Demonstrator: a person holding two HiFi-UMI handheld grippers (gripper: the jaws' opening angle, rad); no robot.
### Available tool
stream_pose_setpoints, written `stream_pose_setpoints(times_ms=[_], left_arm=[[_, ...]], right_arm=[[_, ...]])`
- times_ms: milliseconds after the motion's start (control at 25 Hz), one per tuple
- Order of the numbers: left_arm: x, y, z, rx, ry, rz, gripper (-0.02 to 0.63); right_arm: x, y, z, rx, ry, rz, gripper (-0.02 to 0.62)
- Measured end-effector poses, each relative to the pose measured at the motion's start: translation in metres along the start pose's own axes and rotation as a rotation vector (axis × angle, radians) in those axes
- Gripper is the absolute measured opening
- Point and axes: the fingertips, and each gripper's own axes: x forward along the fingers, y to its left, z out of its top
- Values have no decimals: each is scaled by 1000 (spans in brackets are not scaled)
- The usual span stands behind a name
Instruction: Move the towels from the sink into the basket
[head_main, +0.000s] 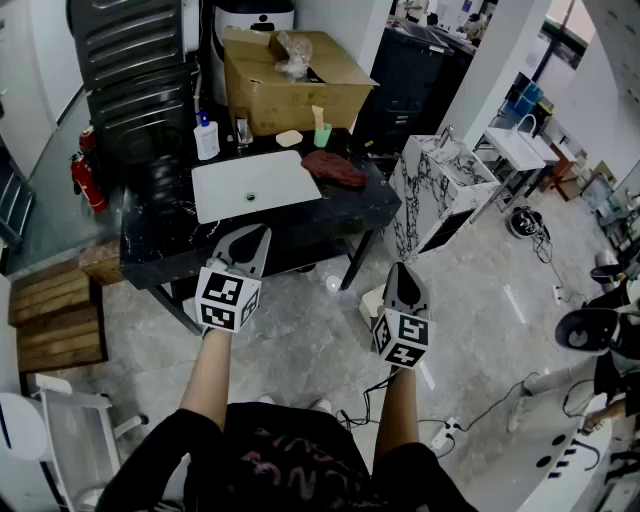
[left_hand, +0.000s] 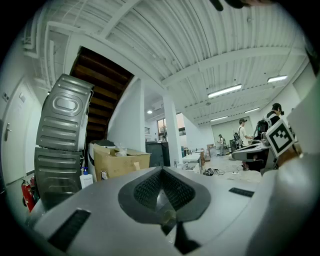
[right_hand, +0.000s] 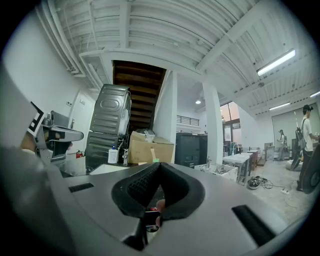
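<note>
Dressed in a black short-sleeved top (head_main: 200, 440) with a faint pinkish print across the front. Fitted at left gripper (head_main: 261, 233) and right gripper (head_main: 400, 268) alike with a pale grey shell tapering to a point — black ribbed pads (left_hand: 147, 189) inside, dark slots along the casing — and a white cube (head_main: 228, 298) of black square markers behind.

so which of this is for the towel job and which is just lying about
job: white sink, dark red towel beside it (no basket visible)
lying about: cardboard box, soap bottle, green cup, fire extinguisher
</note>
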Motion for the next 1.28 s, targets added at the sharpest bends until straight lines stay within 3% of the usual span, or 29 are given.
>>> stream_pose_setpoints(times_ms=[1280], left_arm=[[18, 16, -22, -19, 17, -40, 6]], right_arm=[[29, 15, -9, -12, 11, -34, 14]])
